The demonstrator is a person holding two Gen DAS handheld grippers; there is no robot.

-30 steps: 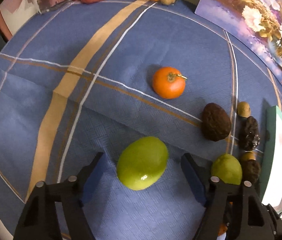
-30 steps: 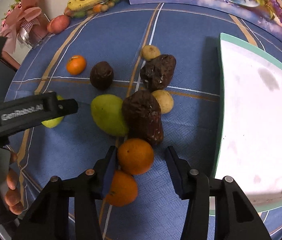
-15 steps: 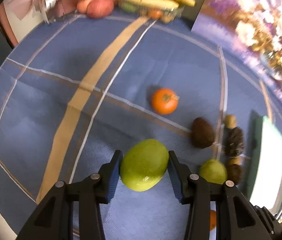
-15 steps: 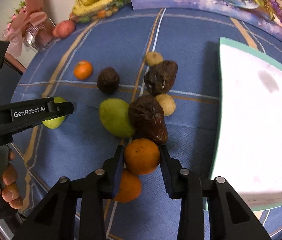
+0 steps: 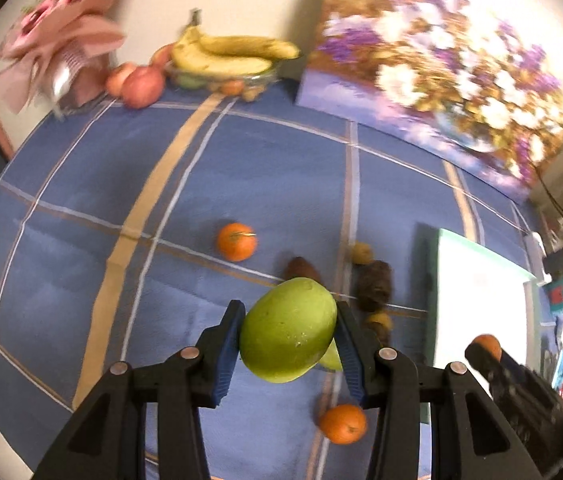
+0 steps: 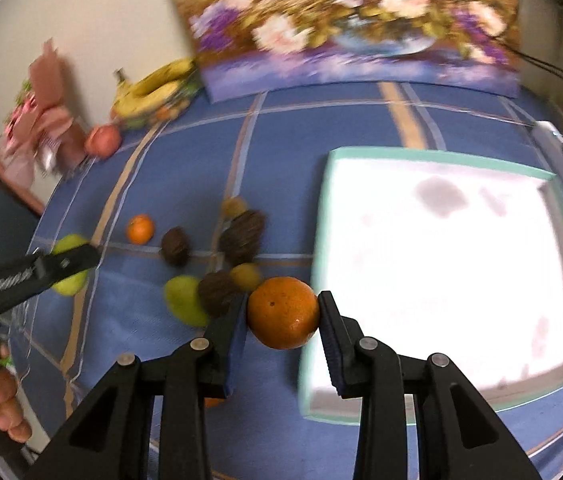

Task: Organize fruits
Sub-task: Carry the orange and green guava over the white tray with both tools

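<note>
My left gripper point(image 5: 287, 338) is shut on a green mango point(image 5: 288, 330) and holds it above the blue tablecloth; it also shows at the left of the right wrist view point(image 6: 66, 264). My right gripper point(image 6: 282, 314) is shut on an orange point(image 6: 282, 313), lifted next to the left rim of the white tray point(image 6: 441, 264). That orange shows at the right of the left wrist view point(image 5: 488, 346). On the cloth lie a second green mango point(image 6: 183, 299), several dark wrinkled fruits point(image 6: 241, 237), small yellow fruits point(image 6: 246, 276), an orange point(image 5: 342, 423) and a tangerine point(image 5: 236, 241).
A bowl of bananas point(image 5: 225, 60) and red apples point(image 5: 141, 86) stand at the back edge beside a pink bouquet point(image 5: 61, 52). A flower painting point(image 6: 345, 20) leans on the wall. The tray has a green rim point(image 5: 481, 312).
Both grippers closed on their fruit and lifted: the left with the green mango, the right with the orange. Both views tilted up toward the wall.
</note>
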